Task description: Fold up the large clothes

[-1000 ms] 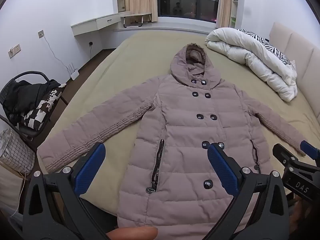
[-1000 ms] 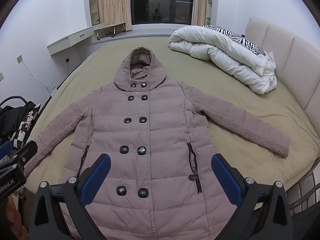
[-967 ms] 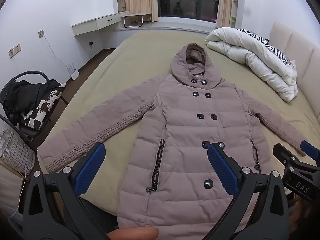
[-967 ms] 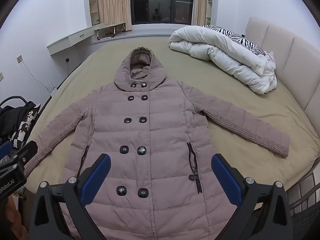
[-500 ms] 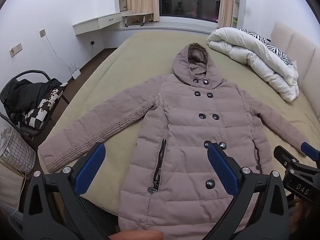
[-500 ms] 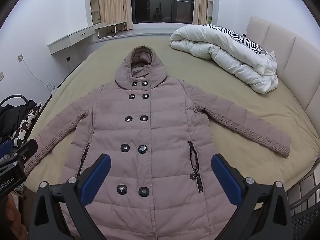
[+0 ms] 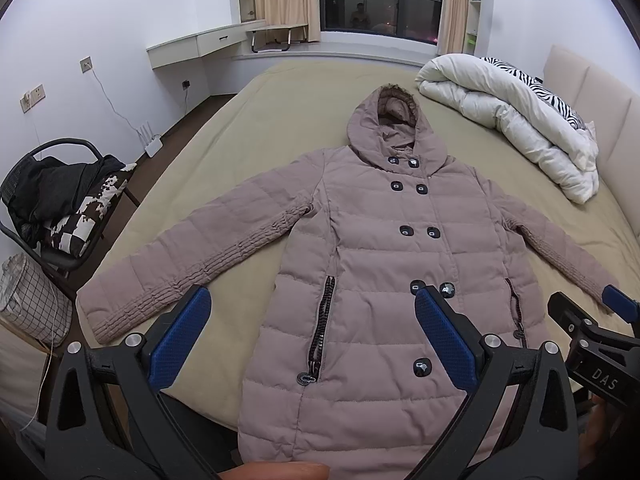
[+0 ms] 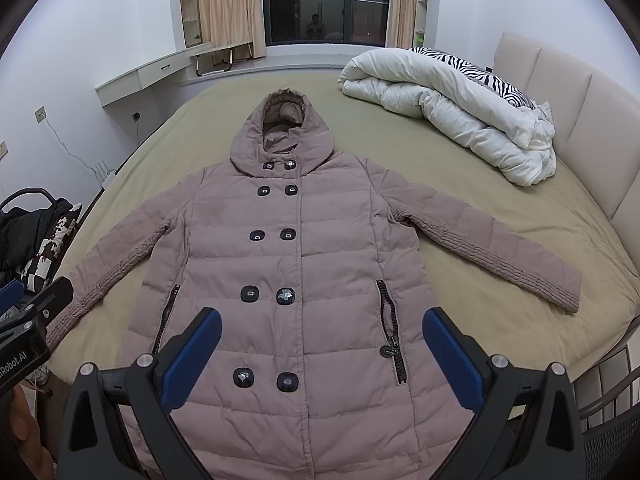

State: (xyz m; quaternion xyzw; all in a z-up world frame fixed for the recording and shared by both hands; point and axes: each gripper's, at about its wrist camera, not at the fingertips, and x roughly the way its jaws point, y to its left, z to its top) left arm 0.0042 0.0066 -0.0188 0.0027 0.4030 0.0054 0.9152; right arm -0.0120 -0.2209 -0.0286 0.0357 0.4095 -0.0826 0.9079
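A long mauve hooded puffer coat (image 7: pixel 384 264) lies flat, front up, on the olive bed (image 7: pixel 256 120), both sleeves spread out and the hem toward me. It also shows in the right wrist view (image 8: pixel 304 272). My left gripper (image 7: pixel 312 312) is open and empty, above the coat's lower left part near the hem. My right gripper (image 8: pixel 320 328) is open and empty, above the lower middle of the coat. Each gripper's blue-padded fingers (image 8: pixel 452 356) stand wide apart.
A rolled white duvet with a zebra pillow (image 8: pixel 460 108) lies at the bed's far right by the padded headboard (image 8: pixel 576 112). A chair piled with clothes (image 7: pixel 60 204) and a wire basket (image 7: pixel 28 300) stand left of the bed. A wall desk (image 7: pixel 200 44) is at the back.
Both grippers have drawn back and risen slightly, so the coat sits a little lower and farther in view. The coat has not moved.
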